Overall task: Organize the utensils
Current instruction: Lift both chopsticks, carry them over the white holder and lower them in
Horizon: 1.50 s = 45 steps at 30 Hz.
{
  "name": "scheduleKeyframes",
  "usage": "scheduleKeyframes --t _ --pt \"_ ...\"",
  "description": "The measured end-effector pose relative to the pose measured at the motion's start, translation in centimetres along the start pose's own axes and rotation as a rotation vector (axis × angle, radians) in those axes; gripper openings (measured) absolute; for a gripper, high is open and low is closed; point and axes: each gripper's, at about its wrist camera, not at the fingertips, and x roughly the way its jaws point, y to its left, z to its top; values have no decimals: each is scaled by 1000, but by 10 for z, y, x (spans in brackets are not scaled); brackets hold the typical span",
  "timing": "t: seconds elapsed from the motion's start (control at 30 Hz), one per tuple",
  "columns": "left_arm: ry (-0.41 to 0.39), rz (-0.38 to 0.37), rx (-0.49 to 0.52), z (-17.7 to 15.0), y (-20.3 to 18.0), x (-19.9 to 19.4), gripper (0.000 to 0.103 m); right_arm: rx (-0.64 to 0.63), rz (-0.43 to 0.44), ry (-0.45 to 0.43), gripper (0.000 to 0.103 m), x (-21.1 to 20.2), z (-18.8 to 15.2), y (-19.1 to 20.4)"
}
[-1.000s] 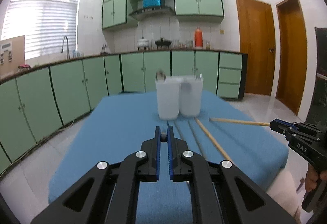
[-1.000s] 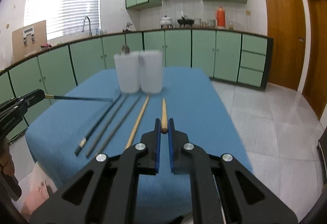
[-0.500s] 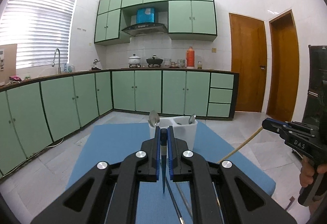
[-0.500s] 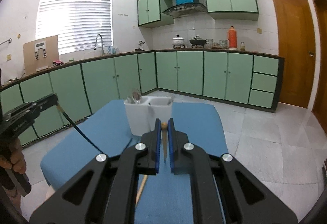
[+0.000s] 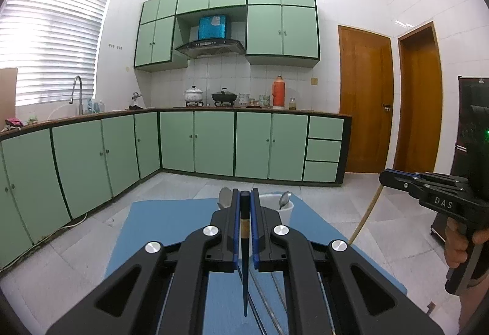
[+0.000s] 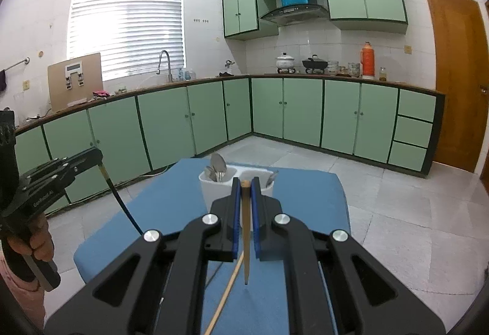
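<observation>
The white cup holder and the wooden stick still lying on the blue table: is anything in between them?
In the right wrist view, the right hand-held gripper and its wooden chopstick block the stretch between holder and lying stick; only blue cloth shows beside.

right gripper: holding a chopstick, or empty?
Holding. The right gripper is shut on a wooden chopstick, which hangs tip-down between its pads, clear of the blue table.

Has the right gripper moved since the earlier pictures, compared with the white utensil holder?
Yes. The right gripper rose: the white utensil holder, earlier high above its tips, now sits level with them.
</observation>
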Motion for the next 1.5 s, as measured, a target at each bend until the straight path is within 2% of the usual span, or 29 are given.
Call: scheduleKeyframes --t 0.13,0.43,0.63,0.73,0.9,1.17,1.5 --pt "-24 -11 0 12 0 3 6 -8 8 -34 6 1 22 3" --pt "-161 -22 16 73 -5 19 6 -30 14 -127 6 10 87 5" --pt "-244 -16 32 107 -10 46 6 -45 -17 -168 6 35 123 0" --pt "-259 -10 25 111 -9 70 6 -51 -33 -160 6 59 130 -3" --pt "-239 15 13 105 -4 118 6 -40 -42 -132 6 104 127 -10" --pt "-124 14 -31 72 12 199 6 10 -32 -65 6 170 103 -21" --pt "-33 10 -67 36 32 238 6 44 -35 -11 6 203 69 -26"
